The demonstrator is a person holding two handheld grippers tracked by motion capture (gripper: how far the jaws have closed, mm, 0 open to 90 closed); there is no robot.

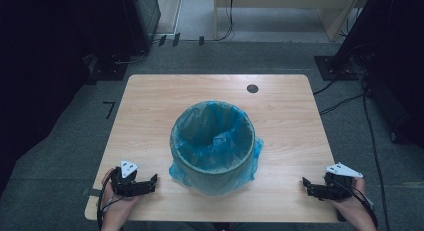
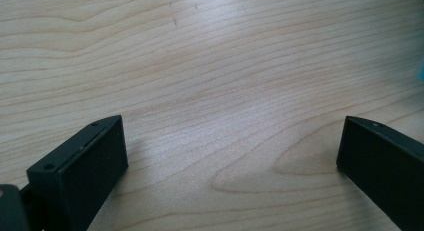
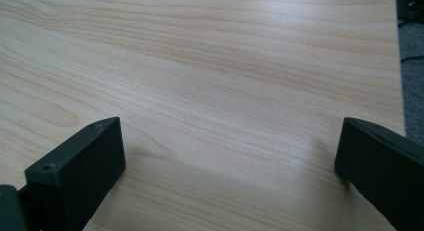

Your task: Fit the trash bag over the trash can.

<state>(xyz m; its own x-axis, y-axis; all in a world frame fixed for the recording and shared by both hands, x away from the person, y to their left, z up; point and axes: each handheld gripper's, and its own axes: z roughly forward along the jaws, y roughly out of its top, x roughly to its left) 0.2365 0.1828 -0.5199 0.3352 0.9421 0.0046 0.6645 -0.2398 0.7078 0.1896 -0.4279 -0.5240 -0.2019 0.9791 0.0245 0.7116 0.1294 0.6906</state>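
A round grey bin lined with a blue plastic bag stands upright in the middle of the wooden table; the bag's edge is folded down over the rim. My left gripper rests at the front left of the table, pointing right toward the bin, open and empty. In the left gripper view its two jaws stand wide apart over bare wood. My right gripper rests at the front right, pointing left, also open with nothing between its fingers.
A dark round cable hole sits near the table's far edge. Grey carpet surrounds the table, with black cables on the floor at right and dark equipment stands at both sides.
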